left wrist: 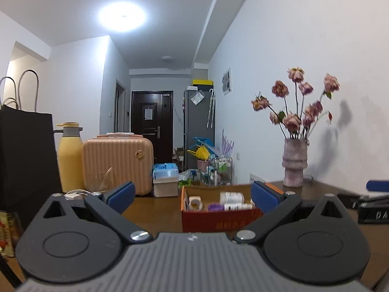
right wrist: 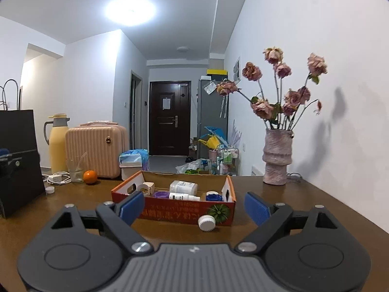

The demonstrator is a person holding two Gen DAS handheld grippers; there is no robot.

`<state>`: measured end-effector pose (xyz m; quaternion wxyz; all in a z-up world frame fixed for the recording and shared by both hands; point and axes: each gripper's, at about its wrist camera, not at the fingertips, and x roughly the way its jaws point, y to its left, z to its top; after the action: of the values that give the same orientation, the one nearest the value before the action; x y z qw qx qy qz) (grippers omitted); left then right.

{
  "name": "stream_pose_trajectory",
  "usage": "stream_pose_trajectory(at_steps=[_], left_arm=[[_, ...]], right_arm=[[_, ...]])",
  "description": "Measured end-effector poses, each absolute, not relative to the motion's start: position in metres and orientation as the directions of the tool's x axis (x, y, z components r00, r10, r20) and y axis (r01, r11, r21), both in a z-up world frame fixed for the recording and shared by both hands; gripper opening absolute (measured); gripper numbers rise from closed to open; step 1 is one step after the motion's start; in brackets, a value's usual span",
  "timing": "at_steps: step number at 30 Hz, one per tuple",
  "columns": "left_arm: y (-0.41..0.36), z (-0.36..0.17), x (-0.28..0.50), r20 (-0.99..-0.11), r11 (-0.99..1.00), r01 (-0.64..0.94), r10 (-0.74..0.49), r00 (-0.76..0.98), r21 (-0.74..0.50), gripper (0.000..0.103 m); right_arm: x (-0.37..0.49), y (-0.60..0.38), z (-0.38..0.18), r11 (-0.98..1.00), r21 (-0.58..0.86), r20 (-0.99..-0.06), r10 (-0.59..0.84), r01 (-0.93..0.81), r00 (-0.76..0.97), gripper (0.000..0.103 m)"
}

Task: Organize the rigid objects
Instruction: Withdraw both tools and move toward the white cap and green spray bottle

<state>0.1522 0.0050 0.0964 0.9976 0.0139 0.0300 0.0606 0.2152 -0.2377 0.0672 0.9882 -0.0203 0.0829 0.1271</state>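
Two claws (left wrist: 193, 196) (right wrist: 194, 208), one box (right wrist: 170, 209)

Black tongs (left wrist: 192, 194) with blue pads (right wrist: 255, 208), silver screws, grey ribbed body

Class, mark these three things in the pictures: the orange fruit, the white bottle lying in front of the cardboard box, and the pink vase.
orange fruit (right wrist: 90, 177), right wrist view, middle of its peel.
white bottle (right wrist: 207, 222), right wrist view, on its ribbed cap.
pink vase (right wrist: 276, 157), right wrist view, on its body.
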Motion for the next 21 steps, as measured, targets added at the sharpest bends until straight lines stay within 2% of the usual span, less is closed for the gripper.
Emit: stream_pose_trajectory(at_steps=[2,9,14,21], left_arm=[[0.003,0.089,0.134,-0.071,0.992,-0.121,0.123,0.99,0.04,0.103],[-0.01,0.064,0.09,-0.112,0.998,-0.069,0.069,0.991,0.008,0.103],[-0.025,0.05,0.103,-0.159,0.999,-0.032,0.037,0.987,0.03,0.103],[-0.033,0.02,0.145,-0.25,0.996,-0.035,0.056,0.967,0.087,0.103]], right_arm=[[0.2,-0.242,0.06,0.966,-0.014,-0.183,0.253,-0.26,0.95,0.098],[0.155,-0.254,0.023,0.968,-0.001,-0.252,0.243,-0.251,0.937,0.098],[0.152,-0.266,0.01,0.977,0.015,-0.267,0.21,-0.213,0.941,0.098],[0.197,-0.282,-0.018,0.986,0.057,-0.374,0.169,-0.16,0.912,0.09]])
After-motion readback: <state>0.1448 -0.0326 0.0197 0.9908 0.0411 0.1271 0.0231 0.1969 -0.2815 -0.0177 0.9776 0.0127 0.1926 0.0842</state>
